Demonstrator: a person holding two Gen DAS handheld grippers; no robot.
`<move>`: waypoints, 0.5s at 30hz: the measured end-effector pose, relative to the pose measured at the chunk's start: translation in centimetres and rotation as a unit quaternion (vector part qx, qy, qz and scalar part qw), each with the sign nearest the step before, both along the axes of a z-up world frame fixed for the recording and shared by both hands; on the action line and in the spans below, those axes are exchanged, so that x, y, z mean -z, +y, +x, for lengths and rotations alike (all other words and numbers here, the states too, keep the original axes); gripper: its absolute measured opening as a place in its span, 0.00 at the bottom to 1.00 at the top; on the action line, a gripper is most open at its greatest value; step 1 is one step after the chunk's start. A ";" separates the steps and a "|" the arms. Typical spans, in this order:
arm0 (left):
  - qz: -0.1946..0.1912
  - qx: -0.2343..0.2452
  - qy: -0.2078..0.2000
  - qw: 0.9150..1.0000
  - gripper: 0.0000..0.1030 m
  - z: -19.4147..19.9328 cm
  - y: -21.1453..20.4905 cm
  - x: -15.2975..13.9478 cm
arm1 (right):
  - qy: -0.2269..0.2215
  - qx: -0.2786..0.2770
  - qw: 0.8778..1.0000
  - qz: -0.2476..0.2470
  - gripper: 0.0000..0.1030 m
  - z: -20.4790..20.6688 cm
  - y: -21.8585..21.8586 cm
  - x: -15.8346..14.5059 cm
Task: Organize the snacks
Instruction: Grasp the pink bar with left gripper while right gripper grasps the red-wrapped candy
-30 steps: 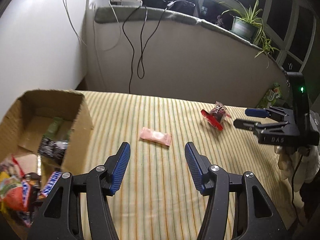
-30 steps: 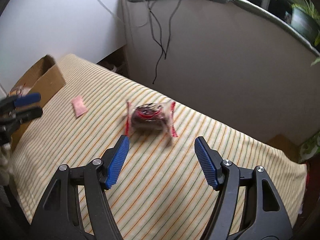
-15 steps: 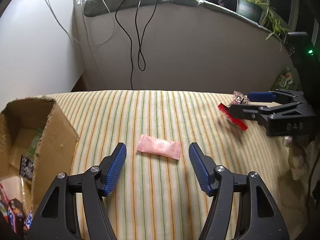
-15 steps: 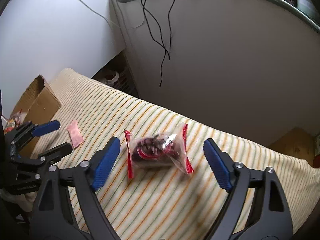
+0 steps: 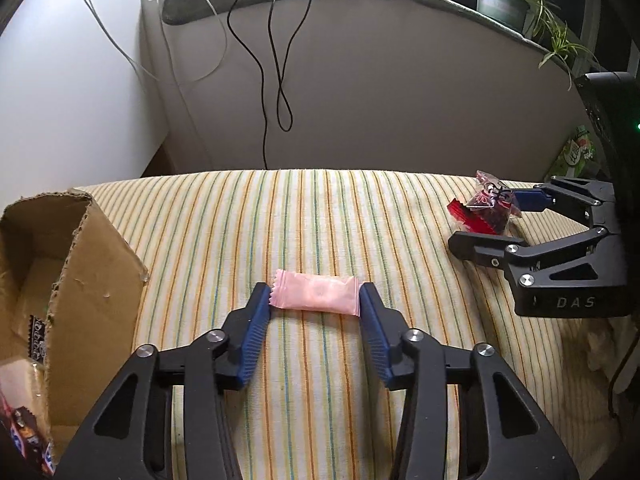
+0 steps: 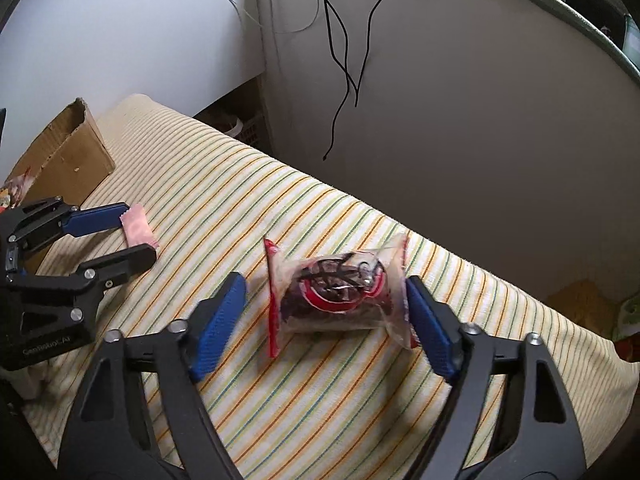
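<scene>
Snacks, two loose on a yellow cloth with green and orange stripes (image 5: 320,208) covering the table, others in a brown cardboard box (image 5: 92,264) at the left edge.

Item 1: small pink sealed plastic candy packet (image 5: 316,294), no legible print, lying flat crosswise between the blue-padded fingers of the left hand-held gripper (image 5: 316,312). Jaws have just been closing; both pad tips meet the packet's crimped ends, clamped on it end to end.

Item 2: clear plastic pouch with red crimped edges and dark contents under a red-and-black printed design (image 6: 336,292); print unreadable. It sits between the fingers of the right hand-held gripper (image 6: 326,316). Jaws have just been closing; the right pad touches the pouch's edge, the left pad stands apart from it, so the pouch is bracketed, not clamped.

Writing: "DAS" on the right hand-held gripper's black body in the left wrist view; a pale maker's line on the left one's body in the right wrist view, too small to read surely.

Box contents: several wrappers partly visible, one black and white, labels unreadable.
</scene>
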State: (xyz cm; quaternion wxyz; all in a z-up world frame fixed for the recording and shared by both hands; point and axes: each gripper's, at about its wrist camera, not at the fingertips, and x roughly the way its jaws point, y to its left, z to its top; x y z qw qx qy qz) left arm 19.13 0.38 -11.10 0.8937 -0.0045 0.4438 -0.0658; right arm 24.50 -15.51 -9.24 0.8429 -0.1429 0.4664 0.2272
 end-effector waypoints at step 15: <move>-0.003 0.001 -0.017 1.000 0.31 -1.2 0.1 -0.5 | -0.014 -0.006 1.000 -0.003 0.56 -1.5 -0.3 0.0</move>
